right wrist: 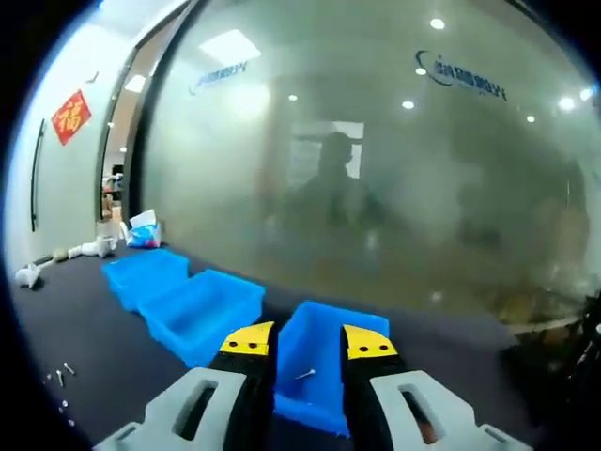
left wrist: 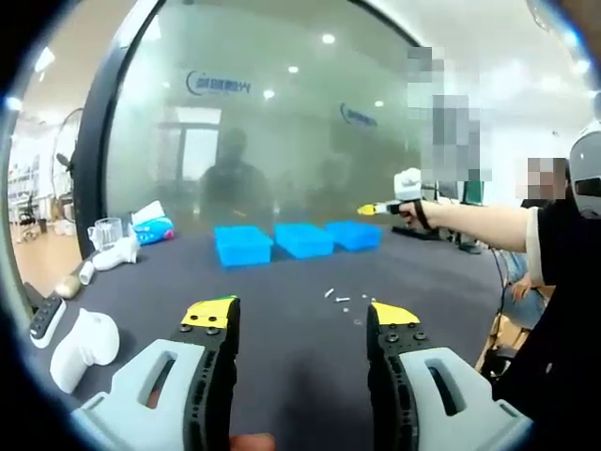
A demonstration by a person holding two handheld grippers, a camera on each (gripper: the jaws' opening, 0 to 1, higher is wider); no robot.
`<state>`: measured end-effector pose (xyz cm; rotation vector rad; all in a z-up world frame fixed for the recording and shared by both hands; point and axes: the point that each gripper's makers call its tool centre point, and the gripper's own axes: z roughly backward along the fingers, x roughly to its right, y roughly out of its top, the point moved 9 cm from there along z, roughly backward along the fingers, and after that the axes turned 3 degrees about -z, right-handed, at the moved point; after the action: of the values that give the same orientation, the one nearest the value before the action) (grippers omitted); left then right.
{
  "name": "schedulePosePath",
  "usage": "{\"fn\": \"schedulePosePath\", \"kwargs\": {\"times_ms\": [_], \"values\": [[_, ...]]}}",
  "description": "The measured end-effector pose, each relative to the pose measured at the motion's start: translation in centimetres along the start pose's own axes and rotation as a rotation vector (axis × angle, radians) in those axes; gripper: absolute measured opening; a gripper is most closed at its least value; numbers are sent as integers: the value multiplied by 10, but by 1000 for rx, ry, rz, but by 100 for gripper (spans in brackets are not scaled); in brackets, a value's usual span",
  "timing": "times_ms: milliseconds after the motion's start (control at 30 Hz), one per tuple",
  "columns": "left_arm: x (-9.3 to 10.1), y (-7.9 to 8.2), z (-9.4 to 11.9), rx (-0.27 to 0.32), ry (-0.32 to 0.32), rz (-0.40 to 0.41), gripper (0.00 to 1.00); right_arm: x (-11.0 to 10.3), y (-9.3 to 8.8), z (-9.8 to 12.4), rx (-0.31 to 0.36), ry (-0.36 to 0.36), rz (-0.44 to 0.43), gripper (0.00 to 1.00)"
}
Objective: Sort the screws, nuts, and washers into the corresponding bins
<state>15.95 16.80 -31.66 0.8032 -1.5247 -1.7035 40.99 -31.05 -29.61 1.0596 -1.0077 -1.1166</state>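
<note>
Left gripper point(left wrist: 300, 318) open and empty above the dark table point(left wrist: 282, 338), small screws point(left wrist: 340, 299) just ahead, right gripper point(right wrist: 305, 342) parted and empty above the nearest blue bin point(right wrist: 324, 362), one screw point(right wrist: 305, 375) inside, two more bins point(right wrist: 183, 296) alongside

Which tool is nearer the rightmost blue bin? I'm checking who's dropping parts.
Right. The right tool hangs directly over the rightmost blue bin; the left tool sits back across the table, short of the loose screws.
</note>
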Motion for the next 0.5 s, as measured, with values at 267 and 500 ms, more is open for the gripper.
{"fn": "schedulePosePath", "kwargs": {"times_ms": [267,500], "values": [[-3,-1,2,-6,8,-1,54,-26,-19,51,-5,115,17,29],[-2,-1,1,-3,0,21,54,-45,-37,114,30,189,42,34]]}}
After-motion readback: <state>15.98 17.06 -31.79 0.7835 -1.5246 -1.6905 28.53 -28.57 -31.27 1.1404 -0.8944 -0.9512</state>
